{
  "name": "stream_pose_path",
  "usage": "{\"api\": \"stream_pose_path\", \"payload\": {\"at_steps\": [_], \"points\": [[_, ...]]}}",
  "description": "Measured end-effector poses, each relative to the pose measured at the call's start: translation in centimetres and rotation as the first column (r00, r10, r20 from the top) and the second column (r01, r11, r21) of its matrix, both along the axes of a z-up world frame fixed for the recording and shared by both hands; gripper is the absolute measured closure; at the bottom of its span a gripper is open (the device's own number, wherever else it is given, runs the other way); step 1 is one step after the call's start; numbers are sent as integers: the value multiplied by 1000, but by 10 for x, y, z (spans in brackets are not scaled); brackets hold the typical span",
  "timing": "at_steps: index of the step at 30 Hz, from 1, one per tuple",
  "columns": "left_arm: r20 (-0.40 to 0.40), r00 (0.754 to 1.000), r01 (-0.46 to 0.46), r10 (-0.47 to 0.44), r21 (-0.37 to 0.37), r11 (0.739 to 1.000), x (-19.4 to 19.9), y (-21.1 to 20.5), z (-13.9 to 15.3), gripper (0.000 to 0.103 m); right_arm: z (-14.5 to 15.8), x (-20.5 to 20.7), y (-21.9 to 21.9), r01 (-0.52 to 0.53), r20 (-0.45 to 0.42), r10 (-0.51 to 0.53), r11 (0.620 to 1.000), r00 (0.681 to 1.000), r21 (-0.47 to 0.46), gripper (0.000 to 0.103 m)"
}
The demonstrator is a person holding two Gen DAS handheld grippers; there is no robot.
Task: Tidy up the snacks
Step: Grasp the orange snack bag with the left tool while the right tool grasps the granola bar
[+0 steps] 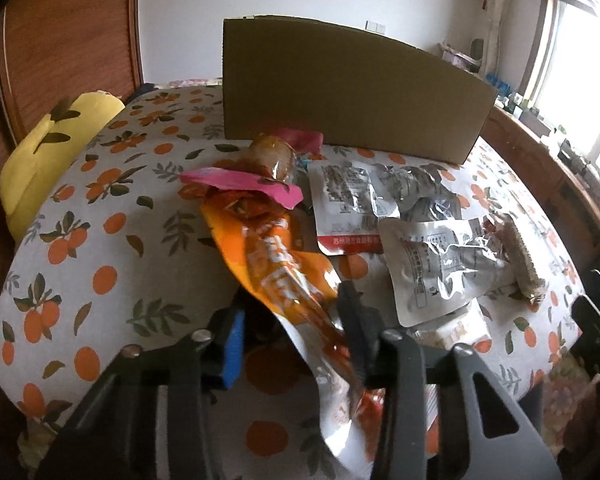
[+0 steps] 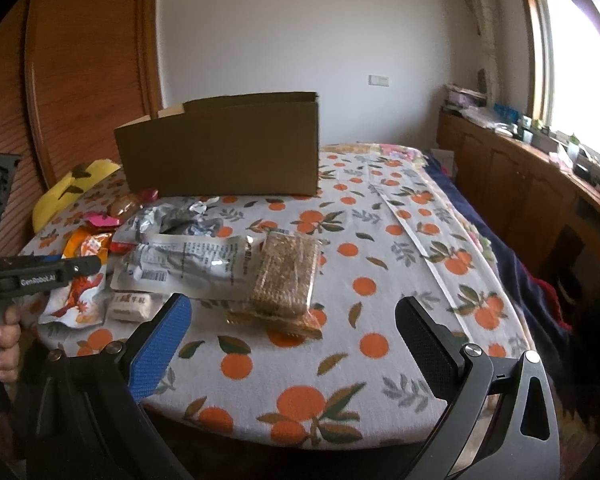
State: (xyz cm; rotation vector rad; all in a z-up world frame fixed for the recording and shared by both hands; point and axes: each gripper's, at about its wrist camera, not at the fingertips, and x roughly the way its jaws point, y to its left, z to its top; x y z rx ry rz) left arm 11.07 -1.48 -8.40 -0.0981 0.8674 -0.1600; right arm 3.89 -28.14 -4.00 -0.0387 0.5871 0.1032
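Observation:
An orange snack packet (image 1: 276,268) lies on the orange-print tablecloth (image 1: 112,200), its near end between the fingers of my left gripper (image 1: 296,320), which straddle it with a gap. Behind it lie a pink-wrapped brown snack (image 1: 268,160), silver pouches (image 1: 352,196) and a brown cracker bar (image 1: 520,256). In the right wrist view my right gripper (image 2: 292,320) is open and empty, just short of the cracker bar (image 2: 288,276). The silver pouches (image 2: 184,264), orange packet (image 2: 86,280) and left gripper (image 2: 60,270) are at left. A cardboard box (image 2: 224,152) stands behind.
A yellow pillow (image 1: 48,148) lies at the table's far left edge. A small white nougat packet (image 2: 132,304) sits near the front edge. A wooden cabinet (image 2: 520,176) and window run along the right. A bed with blankets (image 2: 500,248) is right of the table.

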Motion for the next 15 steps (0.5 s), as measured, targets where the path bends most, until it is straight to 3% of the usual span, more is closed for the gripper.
{"api": "stream_pose_path", "payload": {"at_steps": [7, 9, 11, 15], "points": [[-3, 1000, 16, -16, 22, 1000, 4, -5, -2, 58, -4, 35, 0, -69, -96, 69, 998, 993, 9, 1], [12, 1000, 27, -28, 41, 999, 2, -7, -1, 60, -8, 45, 0, -86, -131, 87, 996, 988, 13, 1], [24, 999, 27, -28, 29, 999, 0, -6, 0, 69, -13, 54, -2, -96, -169, 100, 995, 980, 30, 7], [41, 998, 40, -41, 26, 999, -4, -3, 6, 76, -20, 70, -5, -117, -223, 124, 992, 967, 48, 15]]}}
